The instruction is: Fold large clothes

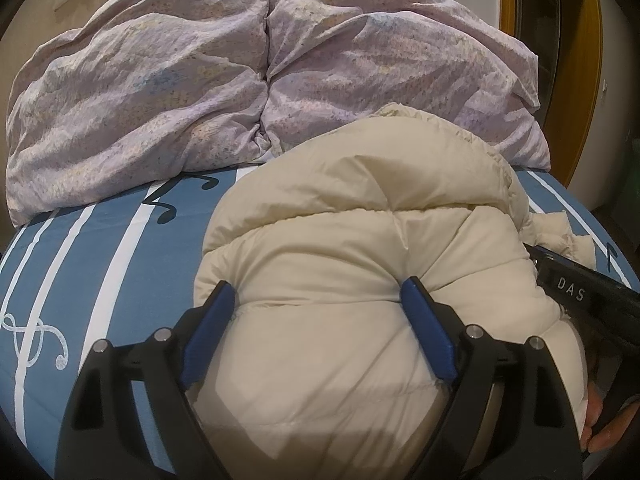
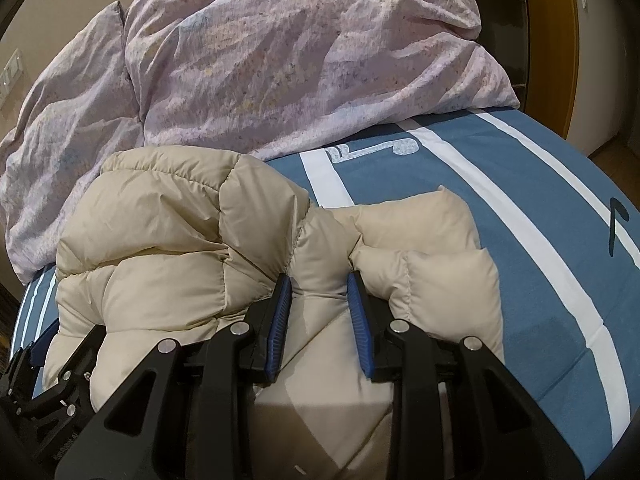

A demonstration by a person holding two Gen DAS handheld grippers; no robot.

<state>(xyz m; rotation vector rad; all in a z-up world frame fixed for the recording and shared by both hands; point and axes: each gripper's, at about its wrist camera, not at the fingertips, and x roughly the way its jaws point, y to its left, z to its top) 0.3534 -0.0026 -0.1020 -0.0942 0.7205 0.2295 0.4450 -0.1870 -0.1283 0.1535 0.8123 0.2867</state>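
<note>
- Lying on the blue bed sheet [image 1: 100,280] with white stripes and music-note prints, the cream puffer jacket [image 1: 360,248] sits bunched in a thick heap near the front edge of the bed.
- Behind the jacket, two lilac pillows [image 1: 160,92] lean side by side, and the jacket's far edge reaches up against them.
- The left gripper [image 1: 316,312] has its jaws spread wide, with a fat bulge of the jacket filling the space between them.
- Its blue pads [image 1: 428,332] both lie against the padded fabric, which puckers at the right fingertip; whether they squeeze it or only rest alongside it cannot be told.
- The right gripper [image 2: 320,300] has its jaws drawn much closer together, and a narrow fold of the puffer jacket [image 2: 180,240] sits between them.
- Its blue ribbed pads [image 2: 280,320] press on that fold from both sides, so the fabric creases where the fingertips meet it: a pinch on the jacket.
- In the right wrist view, quilted sections of the jacket spread to the right of the gripper onto the bed sheet [image 2: 540,240].
- In the left wrist view, the right gripper's black body appears at the right edge, just beside the jacket, with the person's hand [image 1: 600,428] below it.
</note>
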